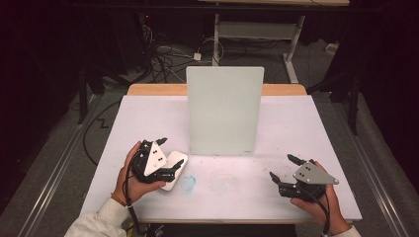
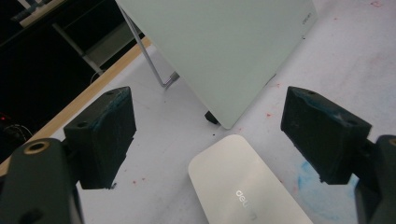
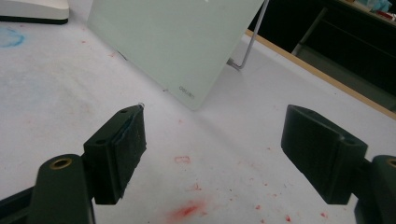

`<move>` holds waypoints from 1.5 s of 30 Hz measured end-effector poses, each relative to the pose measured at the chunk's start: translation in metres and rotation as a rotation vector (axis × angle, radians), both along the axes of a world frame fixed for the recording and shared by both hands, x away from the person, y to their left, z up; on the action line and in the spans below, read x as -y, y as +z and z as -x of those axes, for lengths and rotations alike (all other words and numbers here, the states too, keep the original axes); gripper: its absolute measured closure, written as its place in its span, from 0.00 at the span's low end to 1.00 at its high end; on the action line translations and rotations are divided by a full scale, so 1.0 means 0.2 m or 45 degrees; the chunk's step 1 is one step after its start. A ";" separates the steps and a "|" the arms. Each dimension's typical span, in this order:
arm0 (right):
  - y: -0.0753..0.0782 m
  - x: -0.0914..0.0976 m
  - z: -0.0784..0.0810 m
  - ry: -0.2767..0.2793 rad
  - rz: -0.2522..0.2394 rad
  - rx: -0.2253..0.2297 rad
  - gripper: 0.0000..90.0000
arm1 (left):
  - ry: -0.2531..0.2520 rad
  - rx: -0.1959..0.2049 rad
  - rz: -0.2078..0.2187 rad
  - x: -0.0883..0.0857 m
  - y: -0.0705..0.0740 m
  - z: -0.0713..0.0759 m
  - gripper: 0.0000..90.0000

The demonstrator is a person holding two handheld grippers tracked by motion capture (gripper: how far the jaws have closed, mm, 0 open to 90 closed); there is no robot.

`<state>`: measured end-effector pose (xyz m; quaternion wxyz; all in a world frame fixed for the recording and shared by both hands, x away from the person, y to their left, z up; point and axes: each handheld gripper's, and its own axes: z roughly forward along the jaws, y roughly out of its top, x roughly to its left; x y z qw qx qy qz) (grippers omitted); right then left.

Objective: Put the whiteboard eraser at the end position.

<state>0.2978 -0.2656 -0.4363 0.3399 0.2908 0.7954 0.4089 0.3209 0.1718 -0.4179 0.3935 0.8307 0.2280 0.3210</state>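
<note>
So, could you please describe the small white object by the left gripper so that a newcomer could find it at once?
Start from the tall pale green glass board standing upright in the middle of the white table. Just off its lower left corner lies a flat white rounded-rectangle eraser, under the open left gripper. Unlike the board, it lies flat and bears a small logo, beside a blue smudge.

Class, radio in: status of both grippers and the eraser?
Left gripper open above white rounded eraser. Right gripper open, idle. Upright glass whiteboard behind.
</note>
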 end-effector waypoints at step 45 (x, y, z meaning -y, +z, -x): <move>-0.01 0.08 0.05 -0.075 -0.009 0.016 0.20 | 0.049 -0.044 0.000 -0.14 -0.16 0.11 0.19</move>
